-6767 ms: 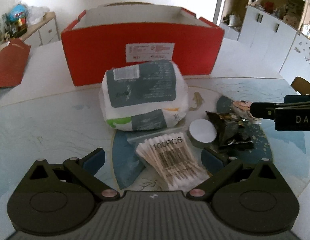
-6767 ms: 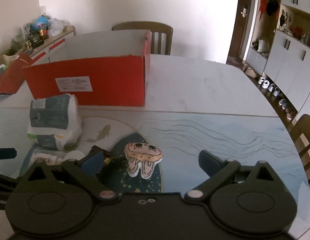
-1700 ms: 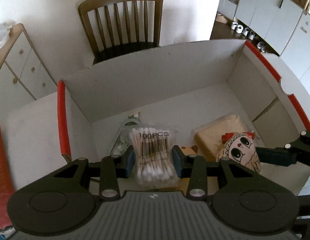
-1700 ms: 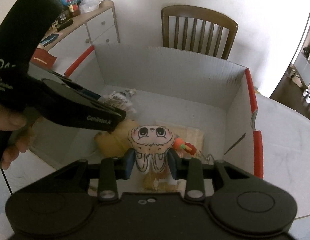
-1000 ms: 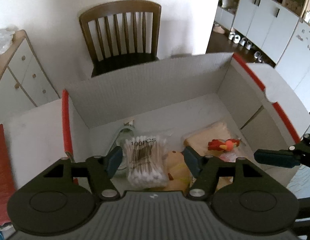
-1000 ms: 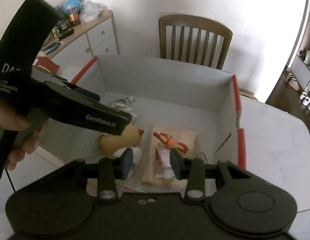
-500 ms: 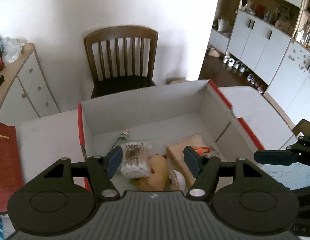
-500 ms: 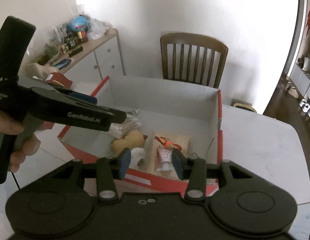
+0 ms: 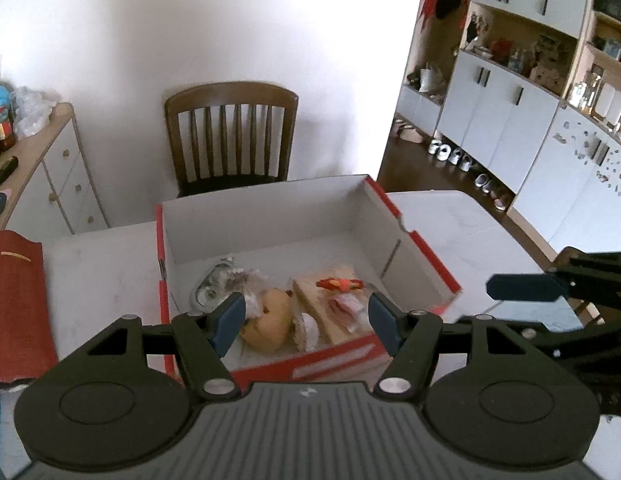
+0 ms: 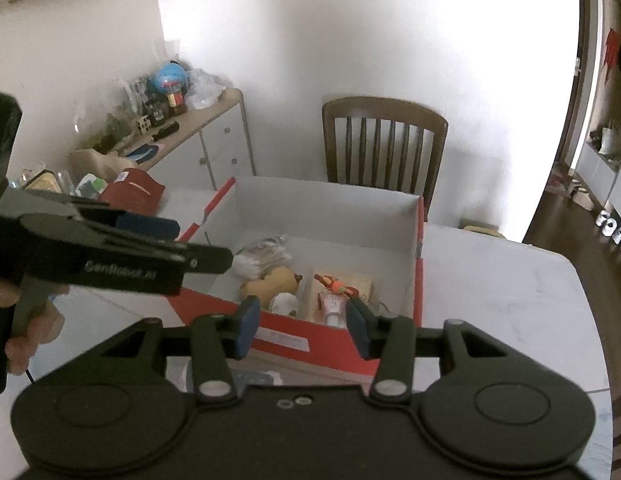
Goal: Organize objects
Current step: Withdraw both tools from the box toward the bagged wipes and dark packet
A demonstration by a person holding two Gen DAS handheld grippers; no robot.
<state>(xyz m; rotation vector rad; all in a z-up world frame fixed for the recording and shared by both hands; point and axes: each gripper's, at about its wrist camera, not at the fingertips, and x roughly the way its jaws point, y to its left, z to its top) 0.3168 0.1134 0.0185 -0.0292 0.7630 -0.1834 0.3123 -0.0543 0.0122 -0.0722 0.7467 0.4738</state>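
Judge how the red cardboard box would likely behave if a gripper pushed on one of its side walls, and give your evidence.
The red cardboard box would probably slide rather than tip: it is low and wide on the smooth table. It looks light, holding only small items such as the yellow plush toy. Its thin open walls may flex.

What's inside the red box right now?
Inside the red box: a yellow plush toy, a cotton swab pack, a small red-orange toy on a tan packet, and a round white item. Whatever lies beneath them is hidden.
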